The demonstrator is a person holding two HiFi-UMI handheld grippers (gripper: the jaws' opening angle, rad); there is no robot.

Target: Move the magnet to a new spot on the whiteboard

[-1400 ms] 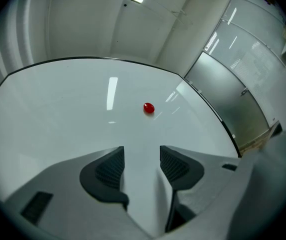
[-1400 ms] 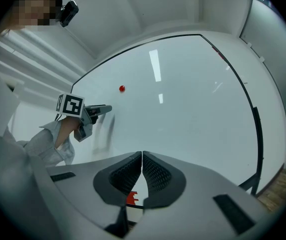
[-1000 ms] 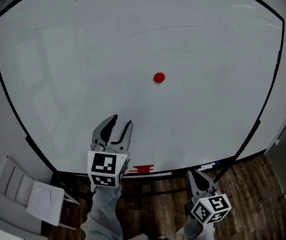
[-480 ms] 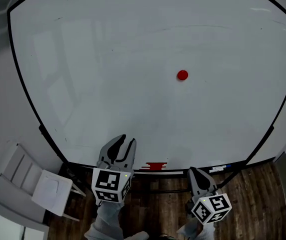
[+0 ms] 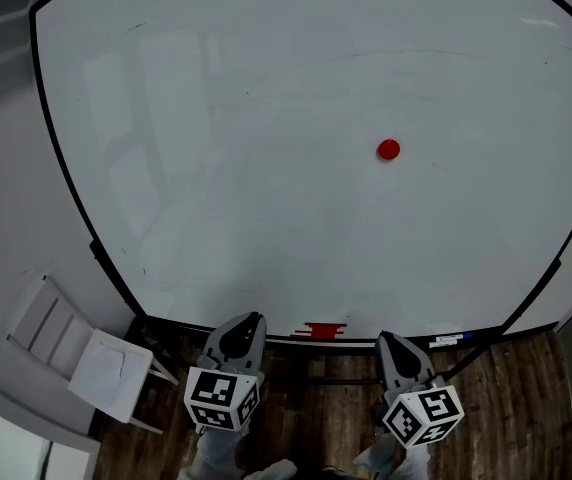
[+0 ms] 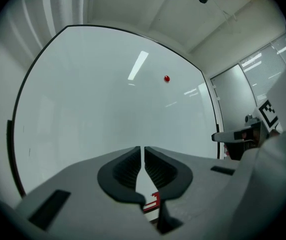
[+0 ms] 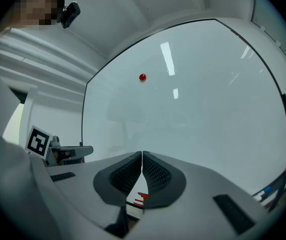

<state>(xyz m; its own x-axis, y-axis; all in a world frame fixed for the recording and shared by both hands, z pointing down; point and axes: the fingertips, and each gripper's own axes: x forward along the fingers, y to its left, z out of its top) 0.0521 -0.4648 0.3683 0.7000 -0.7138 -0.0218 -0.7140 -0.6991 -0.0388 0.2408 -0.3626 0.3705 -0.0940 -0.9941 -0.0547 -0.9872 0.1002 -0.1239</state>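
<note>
A small round red magnet (image 5: pixel 389 149) sticks to the large whiteboard (image 5: pixel 246 108), right of its middle. It also shows as a red dot high on the board in the left gripper view (image 6: pixel 167 78) and the right gripper view (image 7: pixel 142 77). My left gripper (image 5: pixel 249 325) is low, at the board's bottom edge, far below and left of the magnet. Its jaws have just been closing and now stand together, nothing between them (image 6: pixel 144 149). My right gripper (image 5: pixel 386 340) hangs beside it, shut and empty (image 7: pixel 142 154).
A red object (image 5: pixel 324 330) lies on the ledge under the board between the grippers, and a blue-capped marker (image 5: pixel 446 339) lies further right. A white chair (image 5: pixel 76 353) stands at lower left on the wooden floor (image 5: pixel 526 408).
My left gripper dropped from in front of the board to its bottom edge, and its jaws went from open to closed. The magnet now shows further right. The right gripper barely shifted.
</note>
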